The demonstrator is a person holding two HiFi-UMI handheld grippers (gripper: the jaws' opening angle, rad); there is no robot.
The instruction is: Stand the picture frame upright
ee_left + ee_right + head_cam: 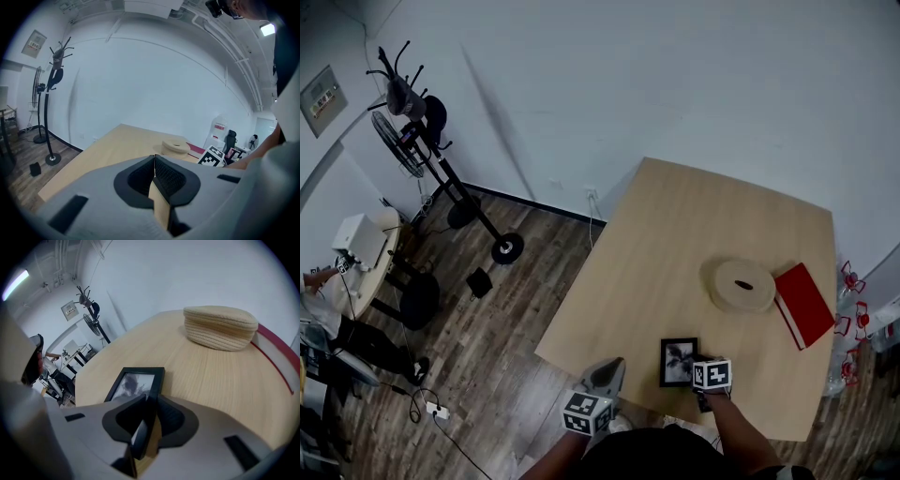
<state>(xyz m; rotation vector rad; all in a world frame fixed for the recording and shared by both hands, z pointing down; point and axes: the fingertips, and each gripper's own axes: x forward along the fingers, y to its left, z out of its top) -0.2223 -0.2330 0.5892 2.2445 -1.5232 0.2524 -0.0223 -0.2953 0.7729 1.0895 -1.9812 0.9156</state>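
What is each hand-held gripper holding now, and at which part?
The right hand-held gripper clamps the black picture frame by its right side bar, near the close corner. The left hand-held gripper is shut, empty.

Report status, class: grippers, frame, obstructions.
Left gripper shut, empty. Right gripper shut on frame edge. Frame flat on table. Woven disc, book well clear.

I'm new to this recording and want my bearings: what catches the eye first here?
A black picture frame lies flat near the front edge of the wooden table, its right border clamped in the right gripper. Behind it sit a round woven tan piece and, to its right, a red book.
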